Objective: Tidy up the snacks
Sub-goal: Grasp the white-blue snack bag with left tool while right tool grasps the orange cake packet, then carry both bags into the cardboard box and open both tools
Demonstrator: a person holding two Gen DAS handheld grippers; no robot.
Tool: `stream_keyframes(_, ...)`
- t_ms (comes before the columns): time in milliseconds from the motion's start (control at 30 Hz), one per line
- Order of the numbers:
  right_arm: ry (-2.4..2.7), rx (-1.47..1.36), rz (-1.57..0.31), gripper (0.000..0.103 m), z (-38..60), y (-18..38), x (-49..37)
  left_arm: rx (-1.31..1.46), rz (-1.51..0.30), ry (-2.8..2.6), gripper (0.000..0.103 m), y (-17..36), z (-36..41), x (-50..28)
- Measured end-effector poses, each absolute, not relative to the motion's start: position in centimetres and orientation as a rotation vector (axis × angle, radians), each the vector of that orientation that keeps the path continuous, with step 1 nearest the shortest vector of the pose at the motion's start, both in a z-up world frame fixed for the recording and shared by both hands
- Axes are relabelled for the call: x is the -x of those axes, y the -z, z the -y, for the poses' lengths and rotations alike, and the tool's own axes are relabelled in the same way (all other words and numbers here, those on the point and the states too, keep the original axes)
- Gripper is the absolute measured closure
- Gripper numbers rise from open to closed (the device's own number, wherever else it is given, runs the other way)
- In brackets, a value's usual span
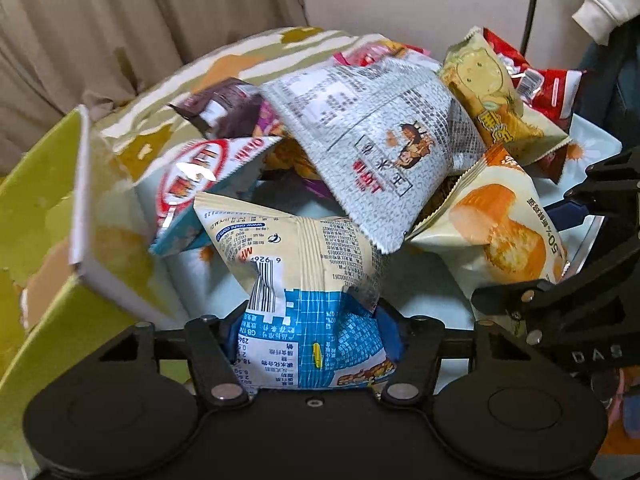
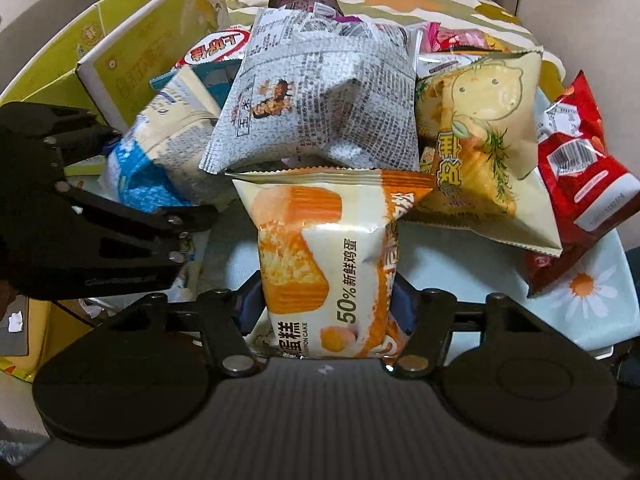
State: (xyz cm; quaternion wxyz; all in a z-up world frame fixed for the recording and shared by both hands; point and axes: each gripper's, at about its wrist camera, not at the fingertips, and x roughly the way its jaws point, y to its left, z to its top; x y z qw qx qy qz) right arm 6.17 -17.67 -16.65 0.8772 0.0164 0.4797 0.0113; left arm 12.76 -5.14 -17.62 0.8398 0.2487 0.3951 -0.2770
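A heap of snack bags lies on a pale blue daisy cloth [image 2: 588,292]. My left gripper [image 1: 310,332] is shut on a cream and blue bag with a barcode [image 1: 280,256]; its blue pads pinch the bag's lower half into a waist. The same bag [image 2: 160,160] shows at the left of the right wrist view, between the left gripper's black fingers [image 2: 92,136]. My right gripper [image 2: 326,308] is shut on a white and orange chiffon cake bag [image 2: 320,240], with a pad pressed against each side. That cake bag [image 1: 500,224] lies at the right of the left wrist view.
A newspaper-print bag [image 1: 380,140] tops the heap, resting over both held bags. Behind are a cream cartoon bag [image 2: 488,120], a red bag [image 2: 580,168], a red-and-white oval-logo bag [image 1: 200,172] and a dark purple bag [image 1: 224,108]. An open yellow-green cardboard box [image 1: 48,208] stands at the left.
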Motion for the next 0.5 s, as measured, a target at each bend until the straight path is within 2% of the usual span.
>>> stream_keyframes(500,-0.168,0.018,-0.899,0.026,16.1,12.6,-5.4,-0.393,-0.768,0.348,0.036,11.6,1.2,-8.7)
